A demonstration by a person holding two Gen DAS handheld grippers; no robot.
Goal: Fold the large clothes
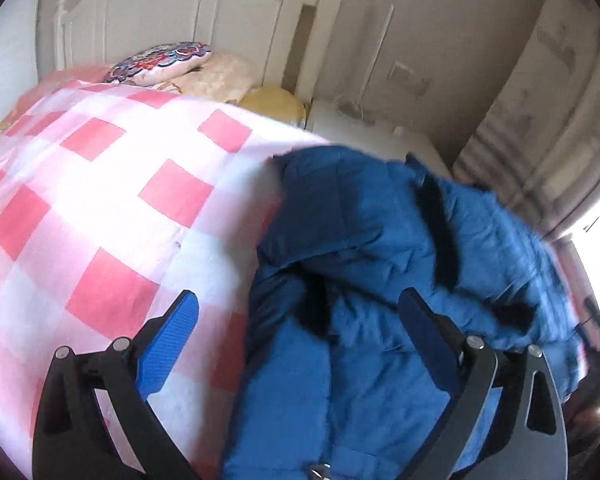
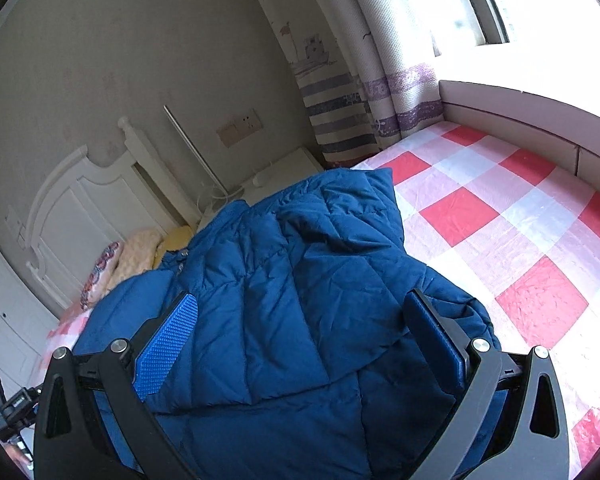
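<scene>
A blue quilted jacket (image 1: 380,264) lies crumpled on the bed's red and white checked sheet (image 1: 100,184), toward the side nearest the curtain. My left gripper (image 1: 300,316) hovers over the jacket's left edge with its jaws wide apart; the left pad (image 1: 172,340) is over the sheet and the right pad (image 1: 424,328) over the fabric. In the right wrist view the jacket (image 2: 308,280) fills the middle of the frame. My right gripper (image 2: 300,328) stands open above it, both fingers spread over the folds, nothing pinched between them.
A white headboard (image 1: 172,12) and several pillows (image 1: 164,60) sit at the head of the bed. A white nightstand (image 2: 284,172) and a striped curtain (image 2: 348,112) stand beside it. A padded window ledge (image 2: 520,108) borders the checked sheet (image 2: 500,208).
</scene>
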